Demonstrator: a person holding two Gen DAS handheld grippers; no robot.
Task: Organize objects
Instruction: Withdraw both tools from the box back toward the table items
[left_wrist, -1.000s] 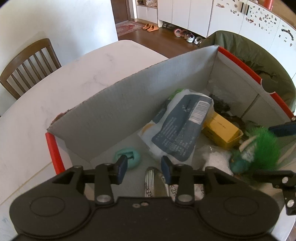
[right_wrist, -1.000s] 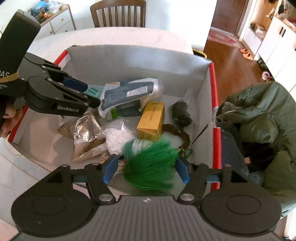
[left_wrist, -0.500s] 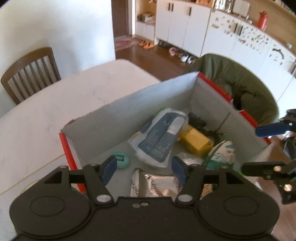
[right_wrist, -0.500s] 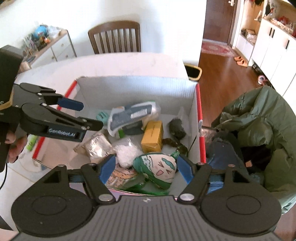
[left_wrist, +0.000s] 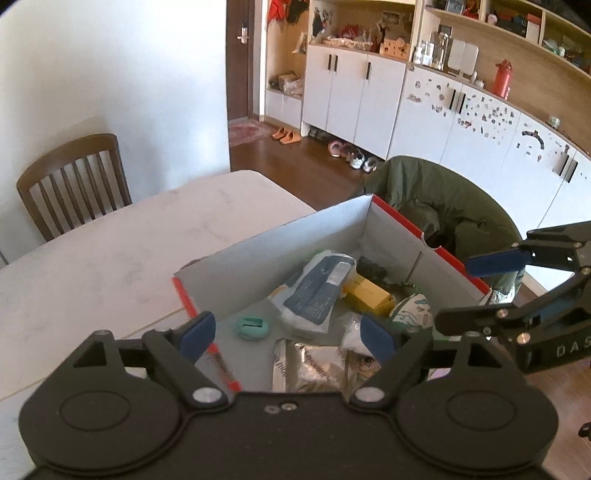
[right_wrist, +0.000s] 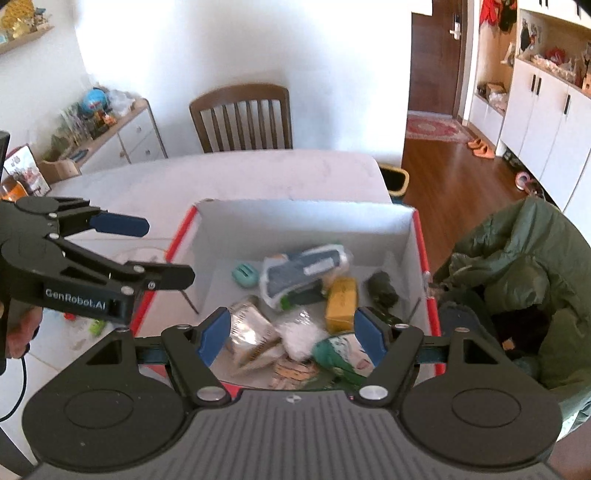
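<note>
"GenRobot.AI" on the left claw (right_wrist: 147, 251)

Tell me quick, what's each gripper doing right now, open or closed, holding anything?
Left gripper: open, holding nothing, above the cardboard box.
Right gripper: open, holding nothing, also above the box.

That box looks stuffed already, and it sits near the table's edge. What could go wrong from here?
1. The cardboard box stands at the table's corner, beside a chair draped with a green jacket; a nudge might push it off.
2. The items are heaped: the plush toy lies on the snack packets, so grabbing one could drag the others.
3. Both open hand-held grippers, left and right, hover close together and might collide.
</note>
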